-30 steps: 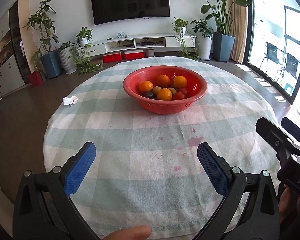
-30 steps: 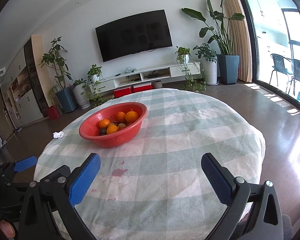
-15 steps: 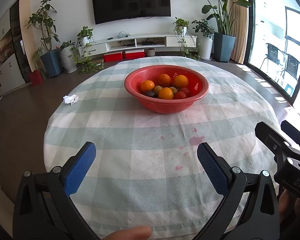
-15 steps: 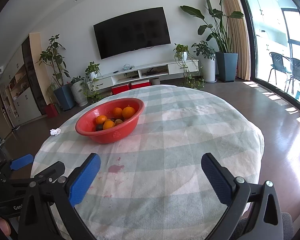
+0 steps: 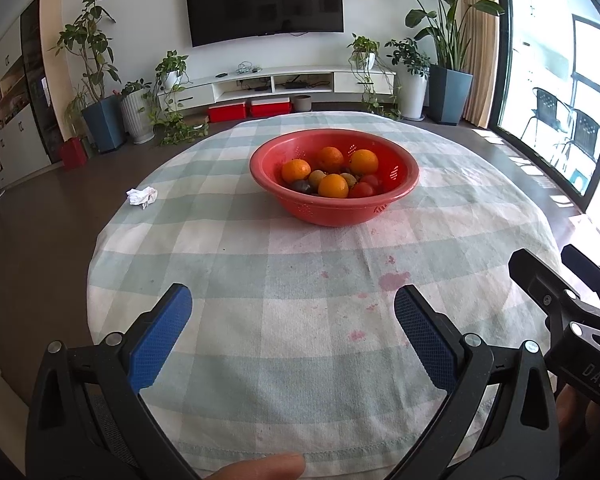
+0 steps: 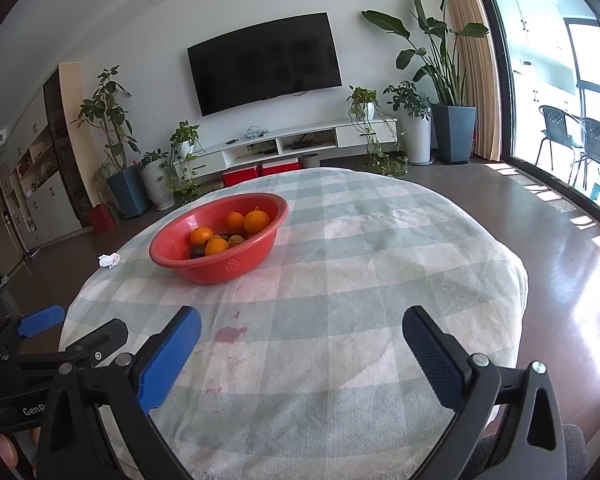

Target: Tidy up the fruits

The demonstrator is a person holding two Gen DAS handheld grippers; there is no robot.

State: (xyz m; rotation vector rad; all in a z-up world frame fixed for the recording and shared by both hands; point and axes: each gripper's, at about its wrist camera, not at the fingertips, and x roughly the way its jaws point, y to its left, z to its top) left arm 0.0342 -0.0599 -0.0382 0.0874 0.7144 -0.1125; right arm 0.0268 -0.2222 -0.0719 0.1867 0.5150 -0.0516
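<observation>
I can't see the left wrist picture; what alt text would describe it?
A red bowl of oranges and smaller fruit sits on a round checked tablecloth. The open left gripper frames the foreground, empty, and the right gripper shows at the right edge.

A glossy red perforated plastic colander [image 5: 396, 184] sat on a matt checked cotton tablecloth [image 5: 260, 280] with pink stains. Crumpled white paper [image 5: 141, 196] lay nearby. The dark floor [image 6: 560, 248] shone.
</observation>
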